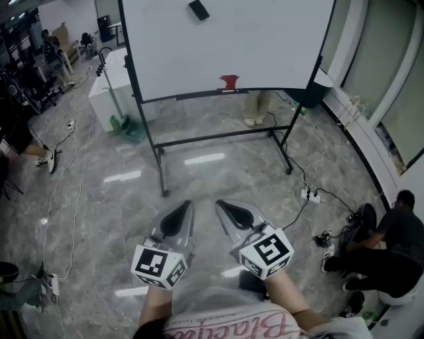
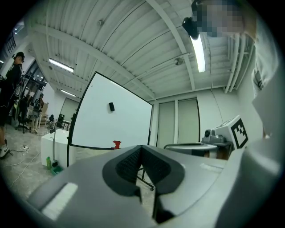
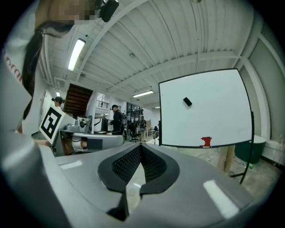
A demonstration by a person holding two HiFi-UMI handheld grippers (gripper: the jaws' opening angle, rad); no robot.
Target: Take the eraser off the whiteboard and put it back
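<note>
The left gripper point(image 1: 180, 215) and right gripper point(image 1: 231, 210) are both closed with nothing between the jaws, held side by side and level above a glossy grey stone floor point(image 1: 212, 175). Well ahead stands a wheeled whiteboard point(image 1: 265, 46). The black eraser point(image 1: 198, 9) sticks high on it, and a small red object point(image 1: 230, 82) sits at its lower edge. Cables point(image 1: 73, 172) trail across the floor. A person point(image 1: 397, 242) sits at the right.

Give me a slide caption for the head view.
Left tool and right tool, shut and empty, face the whiteboard with its black eraser up high.
</note>
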